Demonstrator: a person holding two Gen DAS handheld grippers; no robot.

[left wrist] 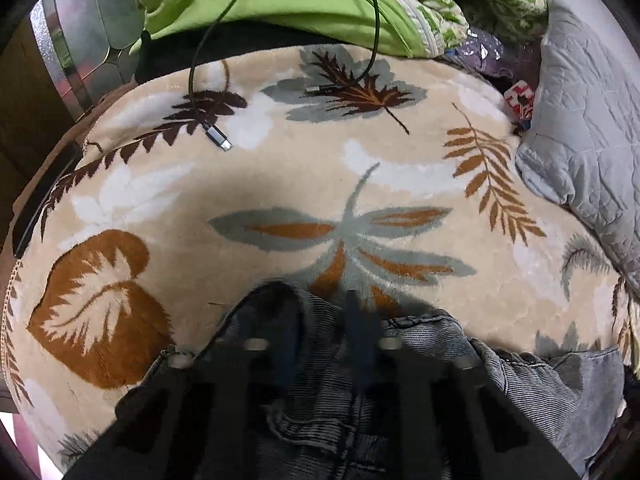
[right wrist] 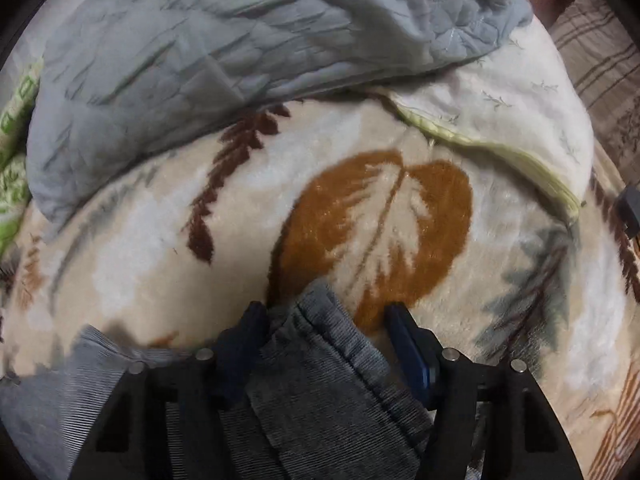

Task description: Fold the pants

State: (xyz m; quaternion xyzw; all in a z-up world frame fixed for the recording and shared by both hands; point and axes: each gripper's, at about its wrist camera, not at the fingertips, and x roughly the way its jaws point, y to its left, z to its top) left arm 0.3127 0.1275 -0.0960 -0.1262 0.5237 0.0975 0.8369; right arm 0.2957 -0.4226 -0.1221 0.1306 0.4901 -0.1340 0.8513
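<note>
Grey corduroy pants (left wrist: 320, 392) lie on a cream blanket with a leaf pattern (left wrist: 320, 176). In the left wrist view my left gripper (left wrist: 320, 312) is blurred, its fingers close together with a fold of the pants bunched up between them. In the right wrist view my right gripper (right wrist: 326, 320) has its fingers (right wrist: 404, 332) wide apart, with a folded edge of the pants (right wrist: 320, 360) lying between them and not pinched.
Two black cables with metal plugs (left wrist: 218, 136) lie on the far side of the blanket. A green quilt (left wrist: 280, 0) is behind them and a grey quilt (left wrist: 592, 128) is at the right. The grey quilt (right wrist: 240, 40) fills the back of the right view.
</note>
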